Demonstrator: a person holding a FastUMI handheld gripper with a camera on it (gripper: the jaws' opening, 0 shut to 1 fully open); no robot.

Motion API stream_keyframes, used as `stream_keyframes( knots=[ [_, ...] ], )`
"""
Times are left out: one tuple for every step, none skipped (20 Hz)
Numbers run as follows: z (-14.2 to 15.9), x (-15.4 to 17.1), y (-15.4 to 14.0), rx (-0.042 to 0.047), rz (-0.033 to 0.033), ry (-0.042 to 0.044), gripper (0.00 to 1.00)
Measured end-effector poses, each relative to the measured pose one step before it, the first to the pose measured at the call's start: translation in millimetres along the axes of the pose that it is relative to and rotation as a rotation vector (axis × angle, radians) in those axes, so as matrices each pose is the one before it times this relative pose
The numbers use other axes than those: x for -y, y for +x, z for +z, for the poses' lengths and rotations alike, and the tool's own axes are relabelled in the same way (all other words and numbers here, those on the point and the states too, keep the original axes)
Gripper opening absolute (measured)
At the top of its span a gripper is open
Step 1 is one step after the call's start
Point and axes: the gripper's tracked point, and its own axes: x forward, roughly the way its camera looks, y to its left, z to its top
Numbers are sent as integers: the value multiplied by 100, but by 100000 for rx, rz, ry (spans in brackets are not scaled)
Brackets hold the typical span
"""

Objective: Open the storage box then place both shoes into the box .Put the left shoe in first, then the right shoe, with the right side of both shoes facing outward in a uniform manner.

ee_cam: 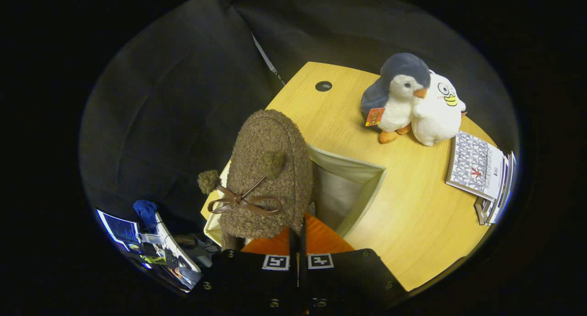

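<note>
Shoe first: a brown, fuzzy, boucle-fabric slipper shoe (pixel 270 169) with a thin brown leather bow and two pom-poms hangs just ahead of the gripper (pixel 298 240), toe pointing away. The two fingers stand almost together with only a thin slit between them, at the shoe's rear edge; they seem to pinch that edge, though the contact itself is hidden by the shoe's bulk. The shoe hangs over the near left part of the storage box (pixel 362 187), a cream fabric box with its top open and its pale lining bare on the right side. An orange surface (pixel 321 240) shows right beside the fingers, at the box's near edge; what it belongs to cannot be told. The box rests on a light wooden table (pixel 412 215) with a dark round cable hole (pixel 323 85) beyond the box. Beyond the box to the right sit a grey-and-white plush penguin (pixel 396 98) and a white plush duck (pixel 438 112), touching. Right of the box lies a stack of patterned booklets (pixel 479 167).
</note>
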Motion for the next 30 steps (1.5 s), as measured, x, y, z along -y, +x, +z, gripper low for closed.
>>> stream_keyframes(
  knots=[
    [-242, -179, 906, -1380, -1376, -897, 1],
    [-196, -127, 972, -1544, -1615, -1332, 1],
    [-232, 103, 1134, -1560, -1889, -1001, 1],
    [-215, 97, 1030, -1201, -1754, -651, 1],
    [-308, 2, 903, -1421, -1502, 212, 1],
    [-294, -152, 646, -1329, -745, 831, 1],
    [-225, -294, 517, -880, 421, 647, 1],
    [-170, -544, 90, 149, 1999, 633, 1],
    [-49, -880, -219, 1057, 3460, 828, 4],
    [79, -521, -698, 989, 2017, 578, 16],
    [144, -473, -589, 2284, 2569, 993, 22],
    [107, -465, -1028, 1833, 2221, 1117, 40],
    [-69, -353, -1072, 1433, 2274, 1208, 54],
    [-102, -259, -1099, 2309, 2189, 796, 68],
    [110, 64, -1244, 2232, 1517, 597, 82],
    [-35, 79, -1396, 3002, 1488, 829, 89],
    [2, -38, -1440, 3330, 1862, 622, 92],
    [198, 292, -1515, 3830, 563, 588, 95],
    [295, 523, -1402, 4664, 319, -7, 97],
    [561, 645, -1547, 5509, -730, -936, 98],
    [668, 1067, -1494, 6397, -2039, -1490, 98],
    [725, 1179, -1595, 7254, -3216, -1521, 98],
    [861, 1122, -1624, 7255, -2720, -1213, 98],
    [1139, 1224, -1653, 7212, -2494, -251, 98],
    [1160, 1184, -1861, 7135, -2293, 613, 98],
    [1278, 1335, -1770, 6781, -2200, 902, 98],
    [1457, 1378, -1606, 6101, -2440, 1345, 97],
    [1269, 1629, -1577, 4933, -3633, 1034, 98],
    [1093, 1631, -1638, 5109, -3001, 370, 97],
    [1347, 1584, -1510, 4850, -3506, -289, 97]
  ],
)
